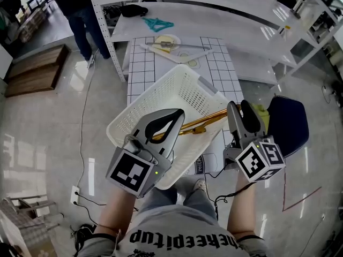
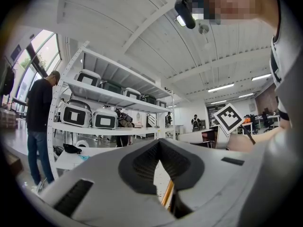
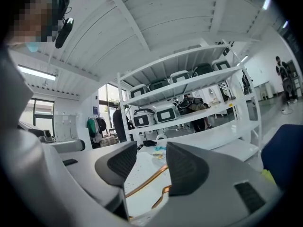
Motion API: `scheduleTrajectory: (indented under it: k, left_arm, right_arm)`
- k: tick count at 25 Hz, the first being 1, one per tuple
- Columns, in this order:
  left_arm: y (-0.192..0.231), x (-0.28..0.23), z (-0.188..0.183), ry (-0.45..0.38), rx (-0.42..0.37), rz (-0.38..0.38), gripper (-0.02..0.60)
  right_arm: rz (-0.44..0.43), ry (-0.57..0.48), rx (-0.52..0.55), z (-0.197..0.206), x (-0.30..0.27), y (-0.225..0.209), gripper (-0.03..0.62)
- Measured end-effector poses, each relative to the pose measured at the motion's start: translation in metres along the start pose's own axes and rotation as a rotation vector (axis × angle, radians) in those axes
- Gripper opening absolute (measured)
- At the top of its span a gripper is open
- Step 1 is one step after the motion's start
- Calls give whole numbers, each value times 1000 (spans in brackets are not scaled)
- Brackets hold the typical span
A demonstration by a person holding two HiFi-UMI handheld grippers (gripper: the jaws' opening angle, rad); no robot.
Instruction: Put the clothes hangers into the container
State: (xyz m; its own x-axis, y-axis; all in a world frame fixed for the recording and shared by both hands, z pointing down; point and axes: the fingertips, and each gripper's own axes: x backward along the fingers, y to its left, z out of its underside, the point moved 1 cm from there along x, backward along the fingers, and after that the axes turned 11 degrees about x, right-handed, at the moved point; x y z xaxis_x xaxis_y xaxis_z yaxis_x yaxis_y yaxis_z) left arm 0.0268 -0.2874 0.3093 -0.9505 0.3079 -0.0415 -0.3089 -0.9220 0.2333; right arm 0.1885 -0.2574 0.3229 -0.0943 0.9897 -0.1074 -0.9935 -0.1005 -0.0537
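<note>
My left gripper (image 1: 180,113) (image 2: 158,143) has its fingers drawn together, the tips touching so the dark pads behind them frame a small loop with nothing pinched at the tips. Through the narrow slit below that loop, in the left gripper view, I see a strip of the gold hanger (image 2: 167,193), but I cannot tell whether my fingers touch it. My right gripper (image 1: 240,109) (image 3: 149,157) has its fingers apart and nothing between them; past the gap the same gold hanger (image 3: 147,179) curves across a white surface. From the head view the gold hanger (image 1: 206,120) lies inside the white perforated basket (image 1: 182,87), running from under my left fingers toward the right gripper at the basket's near right side. The basket sits cornerwise at the near end of the table with the black grid top (image 1: 140,63). Farther along that table lies a white hanger (image 1: 179,53), and beyond it, on a white shelf surface, a teal hanger (image 1: 157,23), both well apart from the basket. A blue chair (image 1: 292,123) stands just beside my right gripper, and a person in dark clothes (image 1: 80,9) (image 2: 38,122) stands by the white shelving rack (image 2: 109,98) with its boxy grey machines
</note>
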Motion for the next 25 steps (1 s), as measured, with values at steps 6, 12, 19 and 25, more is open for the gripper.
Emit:
scheduleTrajectory:
  k: [6,12,19,25]
  left_arm:
    - [-18,-9,0,-8,1,-12,20]
    - [-33,-16,0,-14,-6,-35,20]
    - [-56,-25,-3,-31,-16,-48,20]
    - [-74,-32,-3,-39,-17,-51,20]
  right_arm:
    - [-98,3,11,0,9,11,127]
    - [-173,-5,28,-5,17,18,37]
    - [-254,-35,60,-13,33,25,5]
    - [-301,-50,101,-18,47,26,8]
